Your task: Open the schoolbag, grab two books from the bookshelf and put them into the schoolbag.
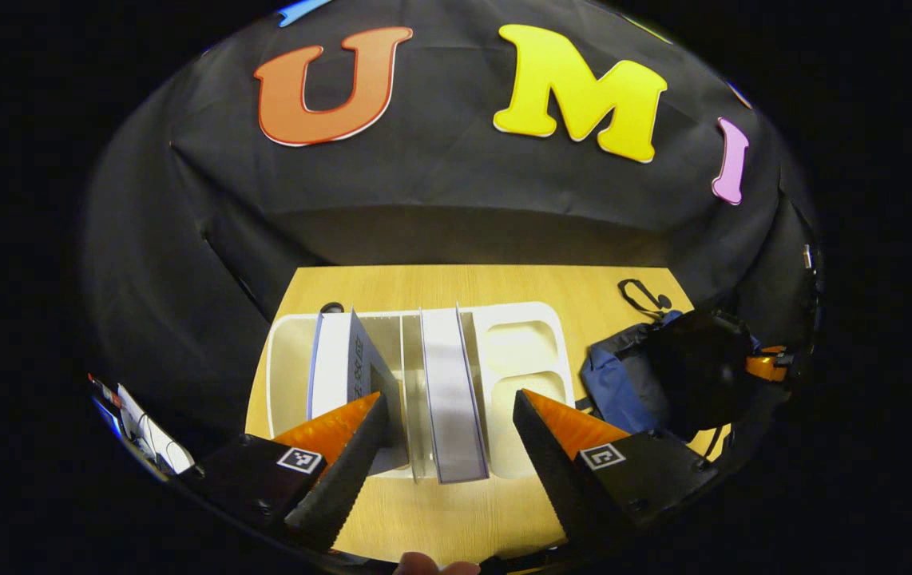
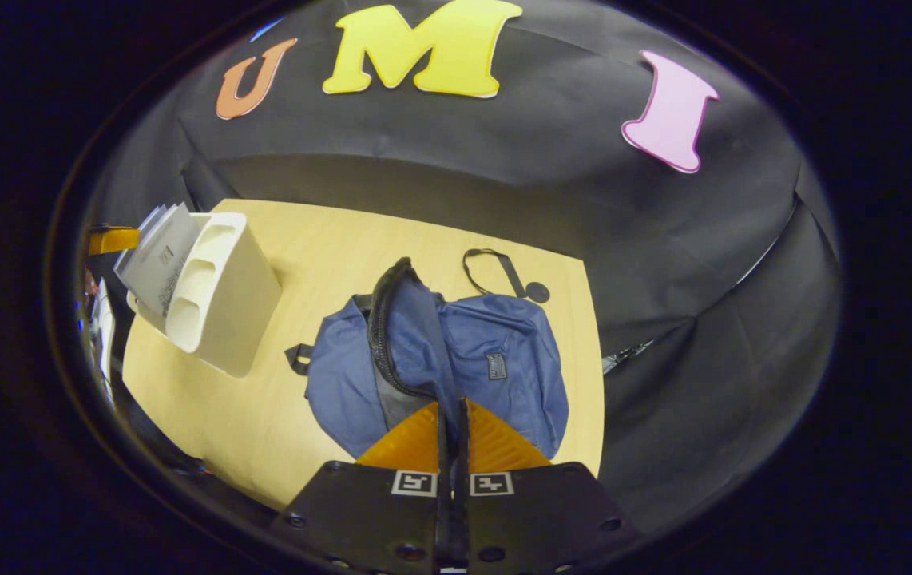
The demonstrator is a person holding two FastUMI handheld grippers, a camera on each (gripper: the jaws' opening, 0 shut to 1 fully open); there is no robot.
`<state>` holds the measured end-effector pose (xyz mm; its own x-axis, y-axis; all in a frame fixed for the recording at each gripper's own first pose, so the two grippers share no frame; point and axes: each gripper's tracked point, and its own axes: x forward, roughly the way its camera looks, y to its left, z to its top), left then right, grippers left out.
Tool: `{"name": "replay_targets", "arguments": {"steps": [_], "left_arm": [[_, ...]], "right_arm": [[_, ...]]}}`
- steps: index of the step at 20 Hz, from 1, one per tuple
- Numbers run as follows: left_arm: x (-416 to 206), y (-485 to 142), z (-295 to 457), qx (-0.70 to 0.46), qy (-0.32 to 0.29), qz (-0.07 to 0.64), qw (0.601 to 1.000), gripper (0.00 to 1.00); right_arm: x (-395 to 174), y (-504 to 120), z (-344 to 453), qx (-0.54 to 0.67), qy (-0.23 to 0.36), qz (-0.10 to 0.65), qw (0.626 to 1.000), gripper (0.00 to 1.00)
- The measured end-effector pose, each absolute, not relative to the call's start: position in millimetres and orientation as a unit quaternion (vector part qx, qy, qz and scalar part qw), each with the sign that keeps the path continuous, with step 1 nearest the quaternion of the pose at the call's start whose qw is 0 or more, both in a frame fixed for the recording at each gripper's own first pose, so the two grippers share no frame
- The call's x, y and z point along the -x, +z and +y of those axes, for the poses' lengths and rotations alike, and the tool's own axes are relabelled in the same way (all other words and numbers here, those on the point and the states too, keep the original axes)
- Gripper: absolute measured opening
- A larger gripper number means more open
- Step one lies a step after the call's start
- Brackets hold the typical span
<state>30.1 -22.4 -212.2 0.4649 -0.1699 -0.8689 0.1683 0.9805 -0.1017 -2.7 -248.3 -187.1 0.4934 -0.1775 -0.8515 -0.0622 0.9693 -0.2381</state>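
Note:
A white bookshelf (image 1: 512, 319) stands on the wooden table with two books upright in its slots: a white-edged one (image 1: 335, 359) on the left and a grey one (image 1: 450, 383) in the middle. My left gripper (image 1: 450, 395) is open just in front of the shelf, with the grey book's near end between its fingertips and not touched. The blue schoolbag (image 2: 496, 351) lies flat on the table. My right gripper (image 2: 450, 407) is shut on the bag's flap, and the zipper edge (image 2: 382, 319) is lifted so the opening gapes. Off to the left stands the bookshelf (image 2: 224, 295) with its books (image 2: 154, 255).
A black strap (image 2: 492, 267) lies on the table behind the bag. The table's (image 1: 440, 511) near edge runs just below my left fingers. Bare wood lies between shelf and bag (image 1: 612, 383). Black cloth walls close in behind and on both sides.

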Motion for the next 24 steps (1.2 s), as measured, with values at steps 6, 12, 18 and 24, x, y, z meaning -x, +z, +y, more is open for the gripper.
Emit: {"name": "replay_targets", "arguments": {"steps": [6,12,18,24], "left_arm": [[-29,-248,-23,0.007,-0.099,0.608,0.788,1.0],[-24,-264,-23,-0.019,-0.092,0.669,0.737,1.0],[-12,-277,-21,-0.005,-0.078,0.711,0.698,0.99],[-14,-280,-20,-0.017,-0.072,0.72,0.69,0.85]], "right_arm": [[5,-186,-257,0.089,-0.028,0.502,0.86,0.0],[6,-187,-259,0.078,-0.021,0.5,0.862,0.0],[7,-188,-257,0.072,-0.011,0.499,0.863,0.0],[10,-188,-255,0.07,-0.005,0.499,0.864,0.0]]}}
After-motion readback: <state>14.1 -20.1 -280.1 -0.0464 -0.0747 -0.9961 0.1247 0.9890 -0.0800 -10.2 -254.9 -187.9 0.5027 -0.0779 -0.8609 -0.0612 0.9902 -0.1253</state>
